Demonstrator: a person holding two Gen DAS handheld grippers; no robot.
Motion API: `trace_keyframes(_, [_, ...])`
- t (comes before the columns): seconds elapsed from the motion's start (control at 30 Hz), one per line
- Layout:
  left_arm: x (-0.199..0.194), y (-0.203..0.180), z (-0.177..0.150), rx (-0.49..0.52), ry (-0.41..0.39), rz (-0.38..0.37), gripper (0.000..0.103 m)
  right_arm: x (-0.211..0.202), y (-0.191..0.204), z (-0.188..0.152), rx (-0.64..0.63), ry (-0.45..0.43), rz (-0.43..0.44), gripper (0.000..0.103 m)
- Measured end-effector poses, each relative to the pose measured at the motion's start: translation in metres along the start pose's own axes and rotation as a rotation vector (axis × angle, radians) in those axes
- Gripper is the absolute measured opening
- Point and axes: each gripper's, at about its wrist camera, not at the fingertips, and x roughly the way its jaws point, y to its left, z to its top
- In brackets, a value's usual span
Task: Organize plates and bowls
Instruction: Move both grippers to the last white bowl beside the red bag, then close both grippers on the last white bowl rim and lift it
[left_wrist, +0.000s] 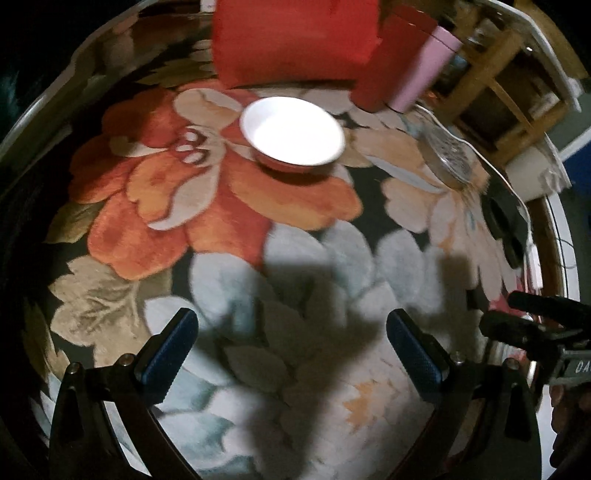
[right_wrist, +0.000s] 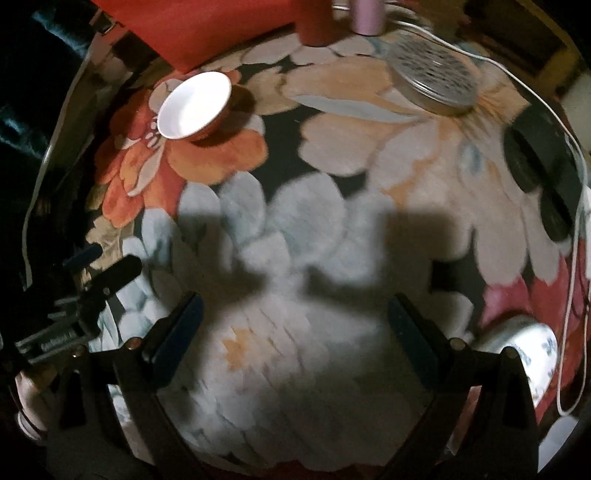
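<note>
Now, with both your left gripper (left_wrist: 291, 354) and right gripper (right_wrist: 295, 332) spread and empty, approach the bowl (left_wrist: 292, 132) near the cloth's (left_wrist: 229, 206) far edge, straddling its rim squarely.

Little legible text is found. In the left wrist view, the white letters "DA" are read at about four o'clock on a grey plate of the right gripper (left_wrist: 535, 317), the rest being cut off by the edge. In the right wrist view, white lettering is seen at about eight o'clock on the left gripper (right_wrist: 103, 266), too blurred to be read.
</note>
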Motion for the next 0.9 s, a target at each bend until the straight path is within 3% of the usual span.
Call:
trace_keyframes(0.3, [0.015, 0.056, 0.03, -0.07, -0.012, 0.035, 0.102, 0.053, 0.022, 0.093, 0.087, -0.06, 0.09, 0.096])
trace_keyframes(0.37, [0.017, 0.064, 0.034, -0.08, -0.016, 0.039, 0.102, 0.068, 0.022, 0.115, 0.138, -0.067, 0.121, 0.085])
trace_keyframes(0.6, [0.021, 0.085, 0.033, -0.097, -0.008, 0.039, 0.102, 0.108, 0.043, 0.153, 0.212, -0.061, 0.201, 0.065])
trace_keyframes(0.67, [0.02, 0.091, 0.031, -0.108, -0.008, 0.037, 0.102, 0.12, 0.051, 0.158, 0.218, -0.036, 0.219, 0.038])
trace_keyframes(0.77, [0.019, 0.096, 0.027, -0.115, -0.003, 0.034, 0.102, 0.128, 0.057, 0.157, 0.221, -0.032, 0.166, 0.014])
trace_keyframes(0.9, [0.021, 0.097, 0.024, -0.119, 0.002, 0.017, 0.102, 0.128, 0.051, 0.139, 0.207, -0.011, 0.23, 0.014])
